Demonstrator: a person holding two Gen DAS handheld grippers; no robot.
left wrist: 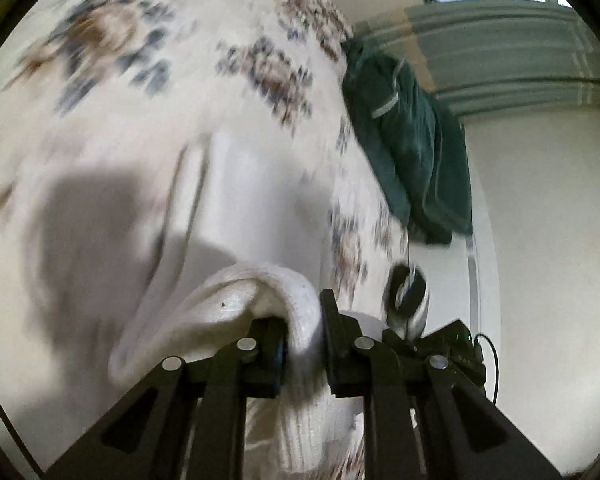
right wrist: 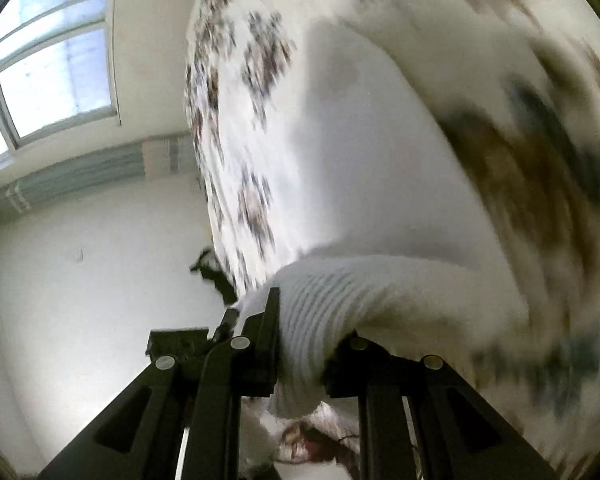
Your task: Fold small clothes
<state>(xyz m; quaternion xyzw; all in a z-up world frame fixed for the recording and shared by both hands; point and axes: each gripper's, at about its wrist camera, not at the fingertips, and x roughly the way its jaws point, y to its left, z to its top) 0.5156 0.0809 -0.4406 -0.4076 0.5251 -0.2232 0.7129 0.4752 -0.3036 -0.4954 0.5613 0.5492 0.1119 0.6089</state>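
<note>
between the two grippers: a white ribbed knit garment (left wrist: 300,320) hangs lifted above a bed covered by a cream floral bedspread (left wrist: 148,92); both views are smeared by motion.
left gripper (left wrist: 303,334): jaws clenched on a thick bunched edge of the knit, which bulges out on both sides of the pinch.
right gripper (right wrist: 302,344): jaws clamped on another ribbed edge of the same garment (right wrist: 320,312), the cloth spilling over and partly hiding the right-hand jaw.
how it handles: soft, light and limp by the look of it; the chunky rib seems grippy rather than slick, but it will likely stretch and sag between the two holds, so the span needs gentle tension to keep an edge straight.
where to hold: judging by the folds, the ribbed hem or corners are the best spots, since the thick band fills the jaws; a single thin layer might slip out.
around it: a dark green garment (left wrist: 404,152) lies at the bedspread's far edge, well apart; a small dark object (left wrist: 408,292) sits near the bed's edge beside the left gripper, too blurred to name; a window (right wrist: 48,64) and pale wall lie beyond.
in the way: nothing between the garment and the bedspread below, as far as the blur allows.
</note>
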